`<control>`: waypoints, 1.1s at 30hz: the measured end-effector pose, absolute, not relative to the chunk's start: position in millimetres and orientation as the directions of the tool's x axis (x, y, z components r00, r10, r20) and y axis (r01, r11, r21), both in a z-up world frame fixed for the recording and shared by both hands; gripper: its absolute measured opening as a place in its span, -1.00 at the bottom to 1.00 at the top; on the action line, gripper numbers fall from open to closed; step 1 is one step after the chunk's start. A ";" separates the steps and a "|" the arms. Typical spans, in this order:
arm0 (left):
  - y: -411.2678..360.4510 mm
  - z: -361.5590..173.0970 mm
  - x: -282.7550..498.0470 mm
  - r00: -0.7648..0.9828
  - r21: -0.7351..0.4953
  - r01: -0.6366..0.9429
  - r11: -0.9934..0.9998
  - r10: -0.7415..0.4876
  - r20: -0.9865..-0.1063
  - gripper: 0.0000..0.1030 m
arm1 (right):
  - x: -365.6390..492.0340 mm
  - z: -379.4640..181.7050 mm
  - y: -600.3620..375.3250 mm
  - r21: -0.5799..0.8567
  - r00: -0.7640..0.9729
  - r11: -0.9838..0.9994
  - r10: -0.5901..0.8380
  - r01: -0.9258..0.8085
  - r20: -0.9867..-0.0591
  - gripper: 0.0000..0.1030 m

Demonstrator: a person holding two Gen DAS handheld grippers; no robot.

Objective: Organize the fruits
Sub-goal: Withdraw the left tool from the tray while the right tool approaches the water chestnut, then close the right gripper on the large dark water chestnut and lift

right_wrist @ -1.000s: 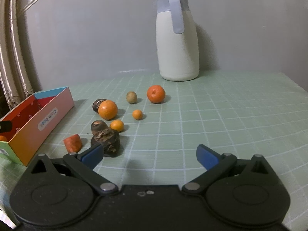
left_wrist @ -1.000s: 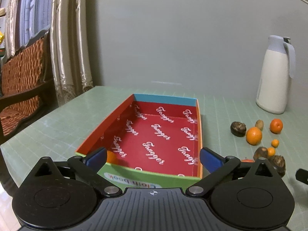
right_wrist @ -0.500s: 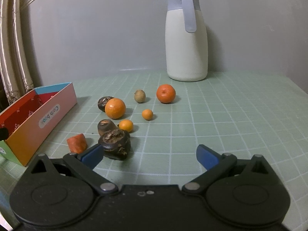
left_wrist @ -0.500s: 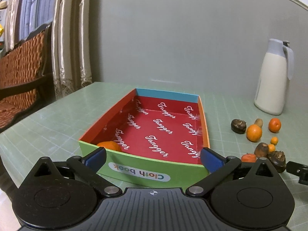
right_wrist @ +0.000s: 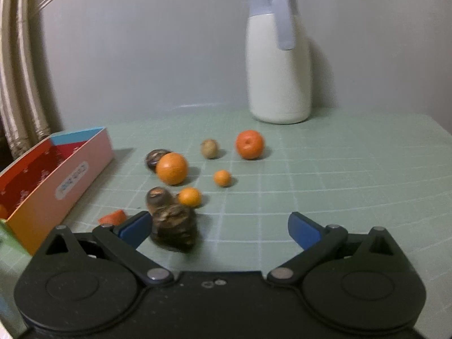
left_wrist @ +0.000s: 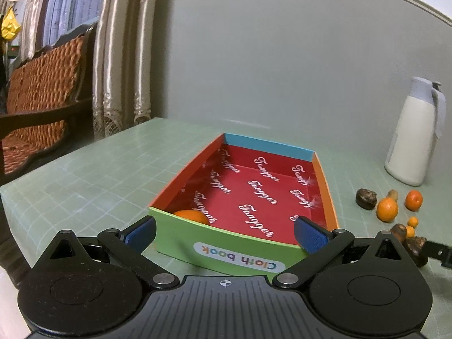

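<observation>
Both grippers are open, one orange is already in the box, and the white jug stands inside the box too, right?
Not quite. The white jug stands on the green table, outside the box and beyond the loose fruit; the right wrist view shows it. The rest holds: the left gripper and right gripper are open, and one orange lies in the box.

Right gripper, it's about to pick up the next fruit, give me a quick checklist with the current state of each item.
1. Right gripper jaws wide open, nothing held: ok.
2. Dark wrinkled fruit close ahead, near the left jaw, not centred between the jaws: not ok.
3. Neighbours clear of that fruit: not ok, another dark fruit and a small orange sit right behind it.
4. Box has room: ok, only one orange in its near corner.
5. Left gripper open, at the box end, away from the fruit: ok.
6. Image sharpness: not ok, the right wrist view is blurred.
</observation>
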State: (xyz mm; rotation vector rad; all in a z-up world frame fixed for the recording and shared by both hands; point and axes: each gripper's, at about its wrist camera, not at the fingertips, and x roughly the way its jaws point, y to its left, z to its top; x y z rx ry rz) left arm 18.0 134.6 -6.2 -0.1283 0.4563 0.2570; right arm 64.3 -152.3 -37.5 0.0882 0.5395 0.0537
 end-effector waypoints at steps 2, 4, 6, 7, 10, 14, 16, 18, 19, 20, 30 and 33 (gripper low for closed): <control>137.2 -6.2 17.6 0.866 -0.071 -0.277 0.958 0.217 -0.450 1.00 | 65.8 -37.6 -145.8 0.094 0.850 0.994 0.102 -0.062 -0.518 0.94; 139.4 -6.2 17.3 0.866 -0.075 -0.280 0.957 0.218 -0.451 1.00 | 68.0 -38.0 -140.2 0.082 0.842 0.993 0.112 -0.081 -0.527 0.90; 141.5 -6.5 17.2 0.865 -0.076 -0.283 0.956 0.220 -0.452 1.00 | 70.0 -38.8 -137.2 0.074 0.838 0.994 0.112 -0.086 -0.535 0.80; 142.9 -6.6 16.8 0.864 -0.077 -0.286 0.955 0.222 -0.452 1.00 | 72.1 -39.4 -136.8 0.077 0.835 0.993 0.112 -0.084 -0.539 0.76; 148.0 -6.6 14.6 0.862 -0.083 -0.296 0.952 0.229 -0.453 1.00 | 78.2 -40.8 -138.1 0.101 0.823 0.992 0.121 -0.077 -0.555 0.59; 154.7 -7.8 14.1 0.855 -0.095 -0.311 0.946 0.235 -0.463 1.00 | 83.5 -42.7 -135.9 0.107 0.811 0.991 0.128 -0.081 -0.571 0.55; 157.4 -7.9 13.9 0.853 -0.101 -0.318 0.943 0.238 -0.464 1.00 | 86.7 -43.6 -132.5 0.095 0.805 0.992 0.127 -0.089 -0.580 0.45; 159.4 -7.9 13.7 0.853 -0.106 -0.322 0.941 0.239 -0.465 1.00 | 89.2 -44.2 -128.4 0.077 0.801 0.993 0.122 -0.095 -0.586 0.30; 160.0 -8.0 13.7 0.852 -0.108 -0.322 0.940 0.239 -0.465 1.00 | 89.7 -44.1 -126.8 0.070 0.801 0.993 0.121 -0.099 -0.587 0.26; 160.4 -8.3 13.9 0.852 -0.108 -0.322 0.941 0.238 -0.466 1.00 | 90.2 -44.2 -125.2 0.063 0.800 0.992 0.124 -0.107 -0.587 0.14; 167.4 -9.1 12.2 0.848 -0.120 -0.335 0.934 0.244 -0.471 1.00 | 88.0 -44.6 -120.9 0.049 0.812 0.991 0.131 -0.125 -0.569 -0.16; 169.1 -9.3 11.5 0.846 -0.124 -0.343 0.931 0.248 -0.471 1.00 | 86.0 -44.1 -121.7 0.057 0.811 0.991 0.129 -0.118 -0.571 -0.16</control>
